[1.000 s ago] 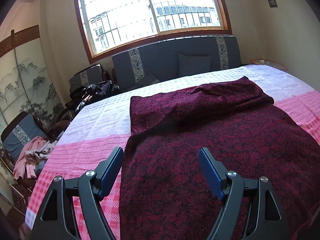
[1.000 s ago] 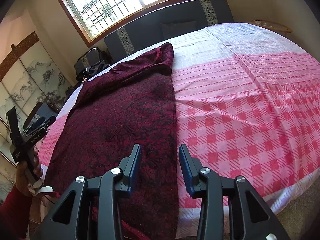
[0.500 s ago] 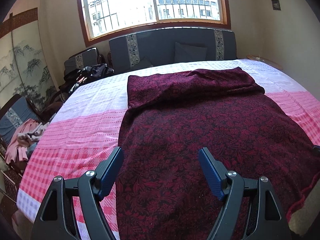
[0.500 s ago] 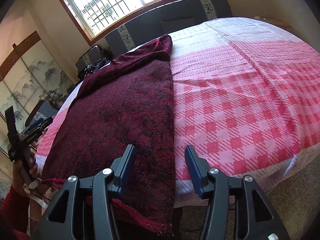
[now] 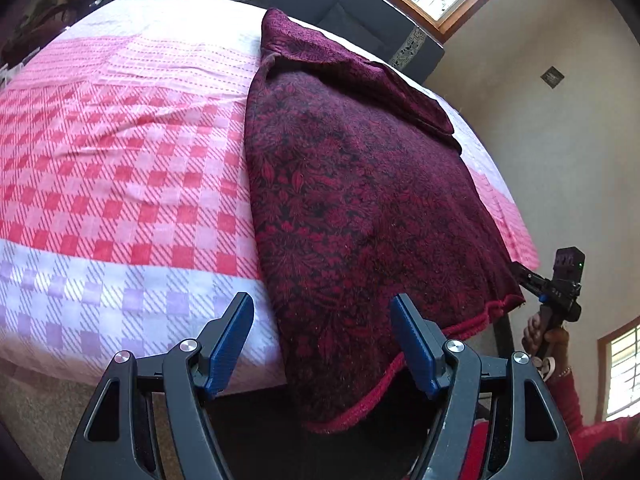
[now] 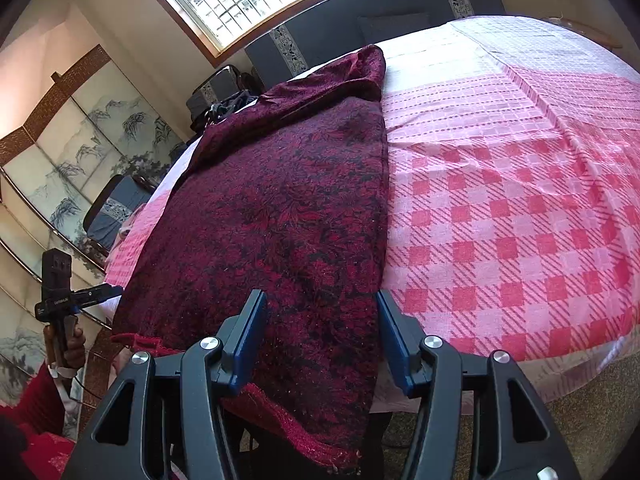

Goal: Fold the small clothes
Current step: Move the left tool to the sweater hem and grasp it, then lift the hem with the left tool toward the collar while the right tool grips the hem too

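Observation:
A dark red floral garment (image 5: 352, 200) lies lengthwise on the bed, its hem hanging over the near edge; it also shows in the right wrist view (image 6: 280, 220). Its far end is folded over. My left gripper (image 5: 322, 344) is open and empty, its jaws on either side of the hem's left corner. My right gripper (image 6: 322, 340) is open and empty, its jaws on either side of the hem's right corner. Each gripper also shows in the other's view, the right one (image 5: 560, 292) and the left one (image 6: 64, 300).
The bed has a pink and white checked sheet (image 5: 120, 168) that also shows in the right wrist view (image 6: 520, 200). A dark headboard (image 6: 360, 24) stands under a window. A painted folding screen (image 6: 80, 152) and chairs stand at the left. Carpet floor (image 6: 600, 412) lies below the bed edge.
Both grippers have dropped down to the near edge of the bed and spread apart to the garment's hem corners. The right gripper's jaws have opened wider.

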Demonstrator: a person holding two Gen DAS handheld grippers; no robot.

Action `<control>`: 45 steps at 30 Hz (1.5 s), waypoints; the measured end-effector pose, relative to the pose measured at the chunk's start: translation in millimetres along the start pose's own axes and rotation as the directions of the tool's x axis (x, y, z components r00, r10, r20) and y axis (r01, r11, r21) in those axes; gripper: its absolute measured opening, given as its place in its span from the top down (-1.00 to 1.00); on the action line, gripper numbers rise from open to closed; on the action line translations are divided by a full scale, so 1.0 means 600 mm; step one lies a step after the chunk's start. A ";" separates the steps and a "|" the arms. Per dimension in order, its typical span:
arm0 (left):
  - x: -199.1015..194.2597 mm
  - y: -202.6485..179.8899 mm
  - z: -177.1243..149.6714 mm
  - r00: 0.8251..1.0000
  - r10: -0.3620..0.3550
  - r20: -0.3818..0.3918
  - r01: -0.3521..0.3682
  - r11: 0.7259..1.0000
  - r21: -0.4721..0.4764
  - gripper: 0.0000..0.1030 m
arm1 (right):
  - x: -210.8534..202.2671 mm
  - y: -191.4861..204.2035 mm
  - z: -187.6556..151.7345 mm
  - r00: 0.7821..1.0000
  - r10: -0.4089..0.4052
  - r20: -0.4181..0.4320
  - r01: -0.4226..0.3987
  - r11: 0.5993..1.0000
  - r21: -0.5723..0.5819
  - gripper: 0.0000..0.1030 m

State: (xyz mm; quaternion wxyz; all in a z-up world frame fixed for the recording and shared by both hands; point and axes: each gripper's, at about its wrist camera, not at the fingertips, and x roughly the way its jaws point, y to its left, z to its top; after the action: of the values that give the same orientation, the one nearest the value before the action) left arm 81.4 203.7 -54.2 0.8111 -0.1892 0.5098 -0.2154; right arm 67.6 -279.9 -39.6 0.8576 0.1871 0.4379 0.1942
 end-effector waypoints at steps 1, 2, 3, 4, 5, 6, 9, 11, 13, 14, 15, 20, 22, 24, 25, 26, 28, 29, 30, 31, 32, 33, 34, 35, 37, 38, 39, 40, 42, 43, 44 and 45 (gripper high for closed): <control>0.000 0.003 -0.012 0.999 -0.026 -0.021 0.026 1.000 -0.007 -0.38 | 0.000 -0.002 0.001 1.000 0.014 -0.008 -0.014 1.000 0.003 -0.03; -0.005 0.001 -0.023 0.999 -0.042 -0.016 0.042 0.999 0.002 -0.38 | 0.000 -0.003 0.001 0.999 0.027 -0.017 -0.027 1.000 0.007 -0.03; -0.006 -0.003 -0.030 0.999 -0.050 -0.016 0.051 0.999 0.012 -0.38 | 0.001 -0.003 0.001 0.999 0.046 -0.029 -0.046 0.999 0.010 -0.03; -0.007 -0.006 -0.038 0.998 -0.065 -0.017 0.066 0.998 0.024 -0.38 | 0.002 -0.003 0.001 0.997 0.068 -0.044 -0.068 0.998 0.012 -0.03; -0.003 -0.008 -0.042 0.996 -0.089 -0.030 0.090 0.996 0.029 -0.38 | 0.003 -0.002 0.000 0.995 0.081 -0.054 -0.081 0.997 0.009 -0.03; 0.004 -0.009 -0.047 0.991 -0.122 -0.056 0.123 0.992 0.023 -0.38 | 0.003 -0.001 0.000 0.994 0.090 -0.061 -0.090 0.996 0.006 -0.03; 0.033 -0.013 -0.058 0.981 -0.166 -0.103 0.168 0.986 0.011 -0.38 | 0.007 -0.003 -0.003 0.984 0.154 -0.089 -0.151 0.988 0.036 -0.03; 0.046 -0.018 -0.056 0.980 -0.171 -0.105 0.174 0.985 0.017 -0.38 | 0.008 -0.003 -0.008 0.977 0.189 -0.103 -0.185 0.982 0.051 -0.03; 0.043 -0.018 -0.054 0.974 -0.217 -0.069 0.217 0.976 -0.007 -0.38 | 0.006 -0.009 -0.014 0.969 0.224 -0.101 -0.216 0.973 0.085 -0.03; 0.040 -0.017 -0.051 0.967 -0.251 -0.042 0.250 0.968 -0.028 -0.38 | 0.005 -0.015 -0.016 0.964 0.246 -0.098 -0.235 0.965 0.112 -0.03; 0.035 -0.017 -0.049 0.958 -0.285 -0.017 0.284 0.958 -0.042 -0.38 | 0.005 -0.021 -0.017 0.959 0.266 -0.095 -0.252 0.958 0.135 -0.03; 0.017 -0.045 -0.034 0.952 -0.304 0.026 0.304 0.953 0.007 -0.29 | 0.009 -0.038 -0.021 0.945 0.313 -0.091 -0.290 0.935 0.202 -0.01; 0.016 -0.050 -0.030 0.955 -0.296 0.024 0.296 0.955 0.025 -0.12 | 0.006 -0.039 -0.018 0.952 0.293 -0.094 -0.271 0.943 0.194 -0.03; 0.021 -0.048 -0.030 0.957 -0.290 0.010 0.290 0.957 0.020 -0.12 | 0.004 -0.044 -0.017 0.953 0.283 -0.112 -0.259 0.947 0.190 0.03; 0.024 -0.050 -0.030 0.957 -0.291 0.003 0.291 0.956 0.023 -0.12 | 0.003 -0.047 -0.018 0.950 0.289 -0.122 -0.263 0.946 0.191 0.05; 0.024 -0.049 -0.032 0.957 -0.291 0.004 0.291 0.956 0.025 -0.12 | 0.002 -0.046 -0.019 0.946 0.298 -0.127 -0.271 0.943 0.195 0.05; 0.025 -0.040 -0.032 0.958 -0.288 0.008 0.288 0.958 0.010 -0.15 | 0.003 -0.045 -0.022 0.941 0.311 -0.137 -0.281 0.939 0.197 0.05; 0.028 -0.037 -0.030 0.959 -0.284 0.003 0.284 0.959 -0.006 -0.16 | 0.004 -0.046 -0.024 0.936 0.319 -0.145 -0.289 0.937 0.194 0.02; 0.033 -0.033 -0.027 0.960 -0.280 -0.004 0.279 0.960 -0.023 -0.16 | 0.004 -0.042 -0.028 0.932 0.328 -0.152 -0.298 0.935 0.192 0.02; 0.040 -0.030 -0.025 0.959 -0.282 -0.013 0.282 0.959 -0.038 -0.16 | 0.007 -0.039 -0.030 0.929 0.332 -0.161 -0.301 0.934 0.191 0.02; 0.044 -0.026 -0.022 0.956 -0.293 -0.018 0.292 0.955 -0.050 -0.16 | 0.011 -0.036 -0.032 0.927 0.336 -0.164 -0.304 0.933 0.193 0.02; 0.046 -0.024 -0.020 0.953 -0.303 -0.018 0.302 0.951 -0.062 -0.16 | 0.012 -0.030 -0.036 0.926 0.341 -0.165 -0.309 0.932 0.190 0.02; 0.048 -0.021 -0.018 0.949 -0.313 -0.017 0.311 0.947 -0.077 -0.17 | 0.014 -0.027 -0.036 0.925 0.342 -0.164 -0.312 0.932 0.185 0.02; 0.050 -0.020 -0.016 0.946 -0.323 -0.013 0.320 0.943 -0.091 -0.17 | 0.015 -0.026 -0.037 0.924 0.348 -0.156 -0.318 0.929 0.189 0.02; 0.055 -0.021 -0.012 0.944 -0.329 -0.010 0.326 0.939 -0.107 -0.17 | 0.017 -0.024 -0.044 0.920 0.366 -0.137 -0.334 0.918 0.214 0.09; 0.053 -0.020 -0.009 0.945 -0.326 0.001 0.324 0.939 -0.112 -0.16 | 0.018 -0.024 -0.048 0.923 0.361 -0.134 -0.329 0.919 0.216 0.27; 0.049 -0.020 -0.009 0.948 -0.318 0.018 0.318 0.941 -0.113 -0.11 | 0.019 -0.026 -0.050 0.929 0.345 -0.137 -0.312 0.925 0.216 0.39; 0.045 -0.020 -0.007 0.953 -0.300 0.037 0.302 0.947 -0.111 0.27 | 0.021 -0.029 -0.051 0.934 0.329 -0.140 -0.293 0.930 0.223 0.62; 0.040 -0.019 -0.007 0.976 -0.211 0.059 0.217 0.970 -0.112 0.83 | 0.021 -0.038 -0.055 0.938 0.320 -0.136 -0.282 0.929 0.240 0.73; 0.037 -0.017 -0.006 0.978 -0.195 0.072 0.202 0.972 -0.122 0.83 | 0.020 -0.039 -0.057 0.940 0.314 -0.132 -0.278 0.931 0.239 0.74; 0.034 -0.015 -0.007 0.978 -0.192 0.086 0.202 0.970 -0.134 0.83 | 0.017 -0.036 -0.057 0.944 0.305 -0.130 -0.270 0.934 0.232 0.75; 0.029 -0.017 -0.007 0.977 -0.187 0.102 0.200 0.970 -0.141 0.83 | 0.015 -0.034 -0.058 0.943 0.309 -0.122 -0.275 0.933 0.234 0.75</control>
State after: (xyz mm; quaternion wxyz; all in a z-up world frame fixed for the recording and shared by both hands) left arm 82.7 185.5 -63.5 0.7913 -0.3080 0.4673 -0.2461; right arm 47.3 -287.6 -74.6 0.7568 0.3253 0.4897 0.2856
